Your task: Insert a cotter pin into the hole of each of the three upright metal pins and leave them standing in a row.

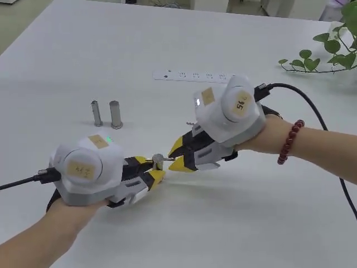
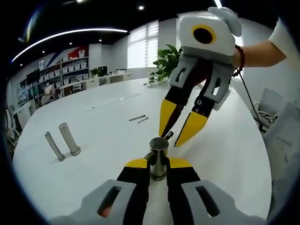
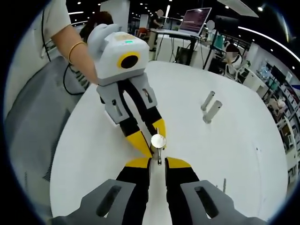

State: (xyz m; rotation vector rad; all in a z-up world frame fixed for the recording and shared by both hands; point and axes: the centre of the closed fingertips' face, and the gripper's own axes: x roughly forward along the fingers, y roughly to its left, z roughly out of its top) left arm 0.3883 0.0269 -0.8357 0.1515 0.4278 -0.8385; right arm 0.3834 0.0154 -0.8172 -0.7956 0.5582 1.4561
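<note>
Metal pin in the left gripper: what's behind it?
The right gripper, holding a cotter pin at its top, and two loose cotter pins on the table beyond. The left gripper covers the metal pin's base.

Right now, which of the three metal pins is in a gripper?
The pin nearest the person, clamped in the left gripper; the right gripper holds a cotter pin at it. The other two stand free on the table.
</note>
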